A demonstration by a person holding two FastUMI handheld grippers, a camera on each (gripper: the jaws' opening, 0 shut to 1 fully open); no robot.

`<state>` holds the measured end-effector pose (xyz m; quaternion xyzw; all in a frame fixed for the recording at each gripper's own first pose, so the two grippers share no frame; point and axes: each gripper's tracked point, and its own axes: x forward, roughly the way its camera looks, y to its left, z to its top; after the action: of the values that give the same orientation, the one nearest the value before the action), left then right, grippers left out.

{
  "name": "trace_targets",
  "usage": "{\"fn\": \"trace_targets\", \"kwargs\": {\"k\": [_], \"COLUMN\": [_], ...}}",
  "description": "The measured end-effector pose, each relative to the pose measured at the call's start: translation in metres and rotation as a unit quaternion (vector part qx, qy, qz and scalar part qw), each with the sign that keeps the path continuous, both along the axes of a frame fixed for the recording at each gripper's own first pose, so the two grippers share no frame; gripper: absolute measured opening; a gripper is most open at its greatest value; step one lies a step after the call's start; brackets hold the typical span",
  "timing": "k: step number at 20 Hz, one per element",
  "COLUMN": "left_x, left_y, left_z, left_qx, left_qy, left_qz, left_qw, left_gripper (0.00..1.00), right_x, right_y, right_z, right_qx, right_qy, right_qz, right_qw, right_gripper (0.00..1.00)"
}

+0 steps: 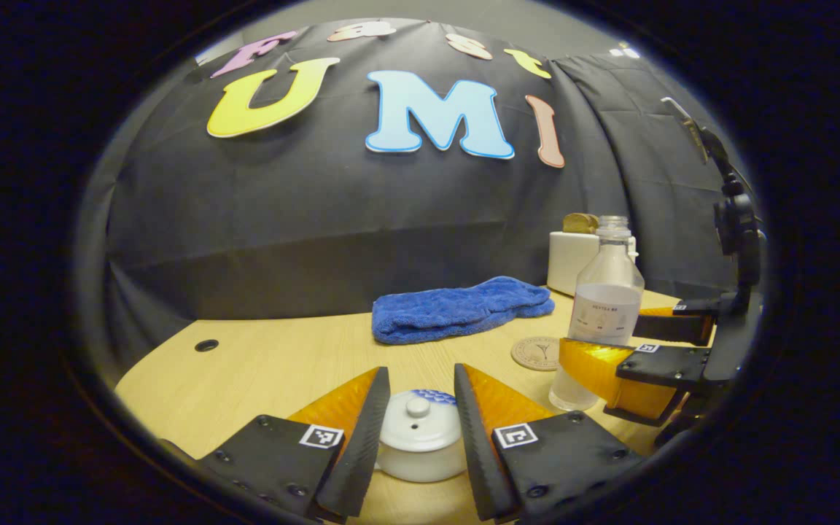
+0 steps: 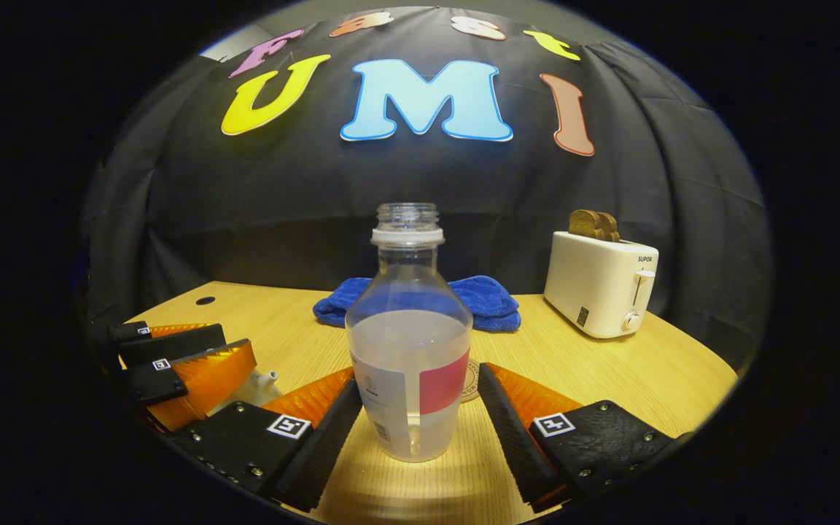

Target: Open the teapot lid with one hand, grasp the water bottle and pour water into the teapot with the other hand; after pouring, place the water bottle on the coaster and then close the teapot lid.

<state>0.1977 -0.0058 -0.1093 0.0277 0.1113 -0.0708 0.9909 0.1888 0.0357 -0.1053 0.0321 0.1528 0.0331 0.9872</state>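
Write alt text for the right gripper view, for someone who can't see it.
An uncapped clear plastic water bottle, partly full, stands on a light wooden table between the open jaws of the right gripper, which do not touch it. Behind it lie a folded blue towel and a white toaster holding toast.

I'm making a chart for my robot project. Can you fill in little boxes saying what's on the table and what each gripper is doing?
Teapot: small white ceramic teapot, lid on, between left gripper fingers, untouched
Bottle: clear plastic water bottle, uncapped, upright, between right gripper fingers, gaps both sides
Coaster: round brown coaster, bare, behind bottle
Towel: folded blue towel
Toaster: white toaster with toast
Table: light wooden table
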Motion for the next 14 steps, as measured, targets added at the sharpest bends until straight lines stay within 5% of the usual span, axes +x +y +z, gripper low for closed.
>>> {"fn": "trace_targets", "kwargs": {"k": [1,3,7,8,14], "left_x": [0.001,0.0,0.01,0.0,-0.001], "left_y": [0.007,0.006,0.002,0.005,0.003], "left_z": [0.007,0.003,-0.006,0.004,0.006], "left_qx": [0.013,0.015,0.002,-0.001,-0.01], "left_qy": [-0.004,-0.007,-0.016,-0.015,-0.024], "left_qz": [0.014,0.013,0.009,0.012,0.011], "left_qw": [1.0,1.0,1.0,1.0,1.0], "left_gripper": [0.58,0.33,0.36,0.18,0.18], "right_x": [-0.001,-0.002,-0.003,-0.003,-0.005], "right_y": [0.001,0.005,0.008,0.009,0.009], "right_z": [-0.003,-0.006,-0.006,-0.005,-0.001], "right_qx": [0.003,0.012,0.006,0.005,0.002], "right_qy": [0.005,0.013,0.011,0.011,0.006], "right_qz": [0.002,0.007,0.01,0.01,0.012], "right_qw": [1.0,1.0,1.0,1.0,1.0], "right_gripper": [0.95,0.95,0.95,0.95,0.96]}}
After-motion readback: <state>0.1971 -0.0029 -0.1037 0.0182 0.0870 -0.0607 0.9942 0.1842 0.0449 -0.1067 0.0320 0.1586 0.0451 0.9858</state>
